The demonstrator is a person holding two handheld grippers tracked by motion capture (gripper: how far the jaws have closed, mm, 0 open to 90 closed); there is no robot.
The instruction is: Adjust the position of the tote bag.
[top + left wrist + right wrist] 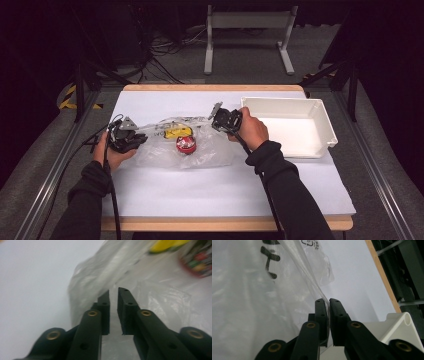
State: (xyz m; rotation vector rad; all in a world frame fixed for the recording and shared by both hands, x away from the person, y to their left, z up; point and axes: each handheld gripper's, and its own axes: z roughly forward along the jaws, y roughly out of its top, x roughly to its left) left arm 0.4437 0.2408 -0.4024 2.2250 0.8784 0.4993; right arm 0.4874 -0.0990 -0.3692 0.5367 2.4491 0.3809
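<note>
Both claws hold a clear plastic bag (190, 145) by its upper edge, one at each end. On the left, the left claw (131, 136) has its jaws nearly together with a narrow slit between them; in the left gripper view (113, 298) the film runs up into that slit, yet I cannot tell whether the pads truly press on it. On the right, the right claw (220, 119) pinches the film: in the right gripper view (326, 305) a thin edge of the bag (257, 302) sits clamped between the two black jaws. Between the claws the bag's edge is drawn into a taut band, and the rest of the bag sags onto the table. Inside lie a yellow item (176, 132) and a red round item (186, 144), close together near the middle. A white tray (320, 112) stands just beside the right hand (252, 131), its near corner close to that claw, so room is tight on that side. In front of the bag, towards the person, the white sheet (210, 190) is bare and wide. A wooden table edge (220, 223) frames the sheet. Grey carpet, cables and a white frame (247, 35) lie beyond the table in the dim room.
</note>
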